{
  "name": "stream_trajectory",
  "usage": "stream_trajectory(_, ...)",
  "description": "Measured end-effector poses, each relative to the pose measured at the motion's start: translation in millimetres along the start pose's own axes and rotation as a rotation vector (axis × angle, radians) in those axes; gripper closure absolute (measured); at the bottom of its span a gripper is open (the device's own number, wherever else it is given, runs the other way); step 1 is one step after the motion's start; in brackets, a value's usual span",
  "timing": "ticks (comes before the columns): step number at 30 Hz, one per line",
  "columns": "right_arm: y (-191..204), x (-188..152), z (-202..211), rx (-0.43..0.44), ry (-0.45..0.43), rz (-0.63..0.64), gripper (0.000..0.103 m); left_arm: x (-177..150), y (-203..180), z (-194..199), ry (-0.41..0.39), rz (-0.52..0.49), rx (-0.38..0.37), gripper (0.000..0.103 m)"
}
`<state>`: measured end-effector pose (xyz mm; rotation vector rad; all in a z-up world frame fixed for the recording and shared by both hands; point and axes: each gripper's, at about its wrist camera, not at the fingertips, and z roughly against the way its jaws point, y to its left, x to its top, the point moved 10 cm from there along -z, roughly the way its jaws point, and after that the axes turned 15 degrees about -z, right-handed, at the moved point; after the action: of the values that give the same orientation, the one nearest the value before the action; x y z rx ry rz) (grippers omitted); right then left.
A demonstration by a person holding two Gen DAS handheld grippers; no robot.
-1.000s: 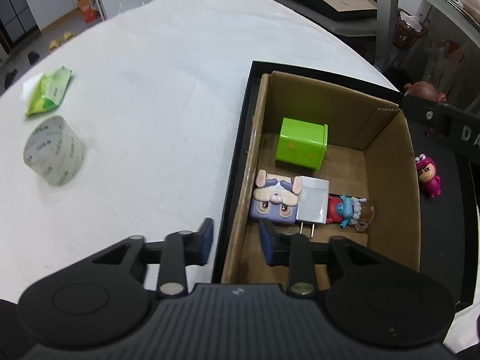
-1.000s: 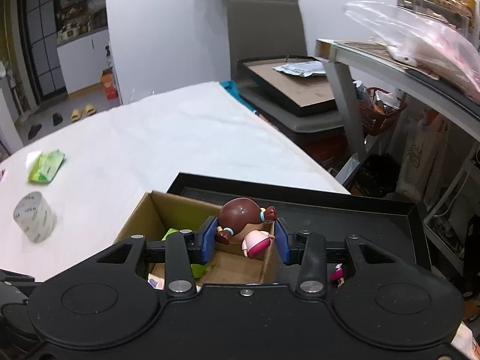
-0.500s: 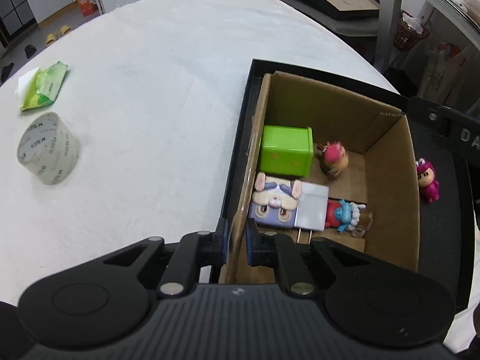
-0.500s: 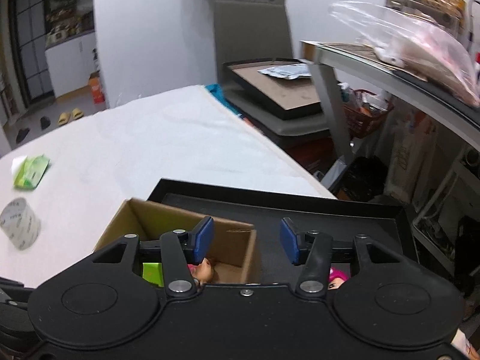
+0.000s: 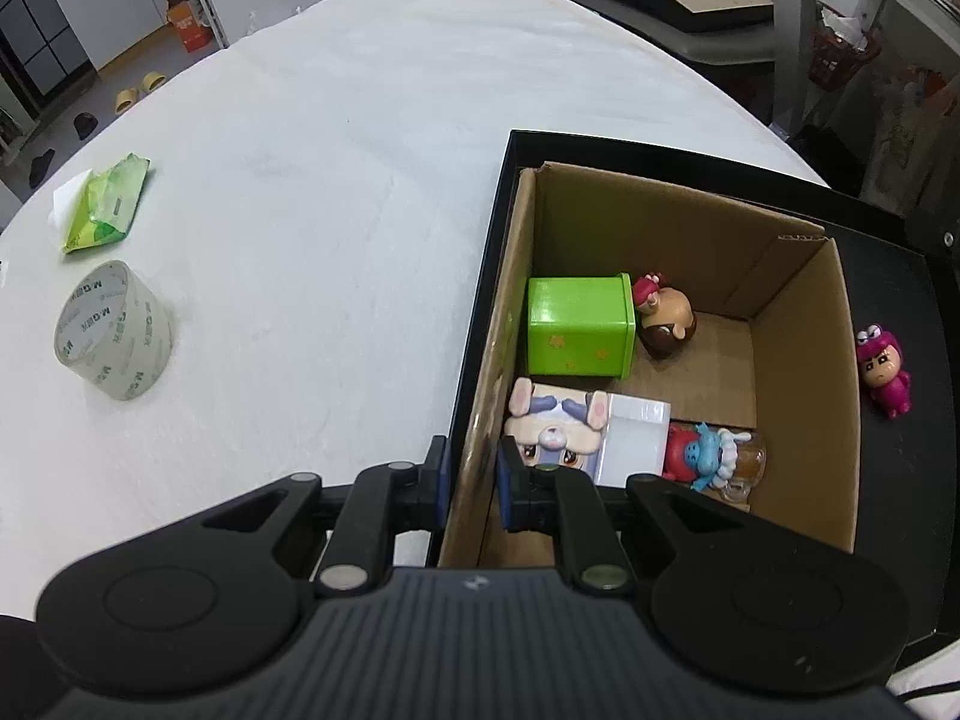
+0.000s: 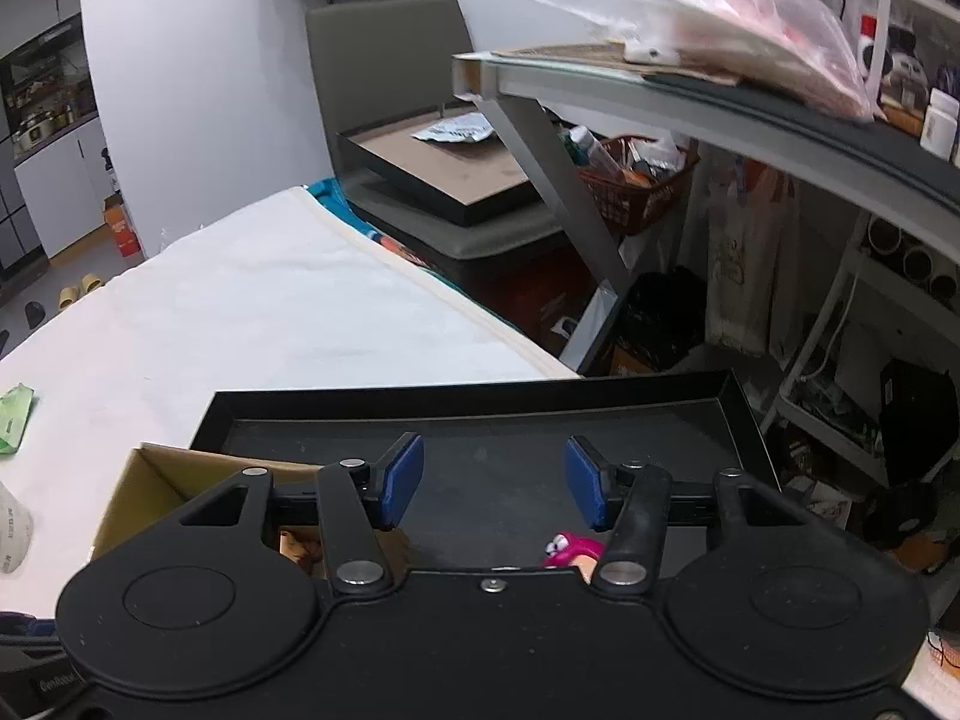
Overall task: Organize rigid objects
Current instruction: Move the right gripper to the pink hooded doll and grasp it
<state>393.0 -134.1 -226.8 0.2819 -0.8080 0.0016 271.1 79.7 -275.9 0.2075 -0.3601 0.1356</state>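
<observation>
A cardboard box [image 5: 798,396] sits in a black tray [image 5: 900,312]. Inside lie a green cube [image 5: 579,324], a brown-haired doll [image 5: 666,324], a bunny-faced box [image 5: 555,429], a white charger [image 5: 636,441] and a small blue and red figure [image 5: 702,453]. A pink figure [image 5: 885,372] stands on the tray outside the box. My left gripper [image 5: 471,483] is shut on the box's left wall. My right gripper [image 6: 493,480] hangs open and empty above the tray [image 6: 480,462], with the pink figure [image 6: 573,546] just below it and the box [image 6: 150,480] at lower left.
A roll of clear tape [image 5: 114,330] and a green wipes packet [image 5: 108,204] lie on the white table [image 5: 330,180] to the left. Beyond the table's right edge stand a chair with a flat box [image 6: 444,168] and a metal shelf frame [image 6: 660,102].
The right gripper opened and let the brown-haired doll drop into the box, then moved right over the tray. The left gripper closed on the box's left wall.
</observation>
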Motion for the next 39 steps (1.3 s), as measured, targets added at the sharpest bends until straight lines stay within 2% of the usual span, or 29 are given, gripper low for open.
stream_trajectory(6, -13, 0, -5, 0.0, 0.023, -0.013, 0.05, 7, -5, -2, 0.007, -0.011, 0.042, 0.085)
stream_trajectory(11, -23, -5, -10, -0.001, 0.046, -0.003, 0.042, 13, -8, -6, 0.013, -0.014, 0.079, 0.079)
stream_trajectory(21, -52, -32, -44, -0.046, 0.176, -0.019, 0.04, 23, -16, -6, 0.021, -0.038, 0.149, 0.073)
stream_trajectory(26, -60, -45, -58, -0.041, 0.223, -0.019, 0.028, 27, -24, -7, 0.032, -0.04, 0.19, 0.063)
stream_trajectory(30, -70, -58, -72, -0.067, 0.265, -0.006, 0.029, 28, -31, -6, 0.034, -0.048, 0.222, 0.058)
stream_trajectory(31, -72, -60, -75, -0.073, 0.269, -0.005, 0.031, 29, -32, -6, 0.034, -0.052, 0.23, 0.057)
stream_trajectory(33, -77, -62, -78, -0.089, 0.267, 0.004, 0.041, 29, -34, -5, 0.032, -0.058, 0.242, 0.055)
stream_trajectory(34, -77, -61, -76, -0.107, 0.25, 0.03, 0.056, 29, -34, -5, 0.031, -0.06, 0.244, 0.055)
stream_trajectory(35, -78, -61, -75, -0.124, 0.244, 0.05, 0.065, 29, -34, -5, 0.031, -0.061, 0.247, 0.055)
stream_trajectory(39, -82, -60, -70, -0.082, 0.261, -0.01, 0.066, 27, -34, -3, 0.026, -0.062, 0.25, 0.054)
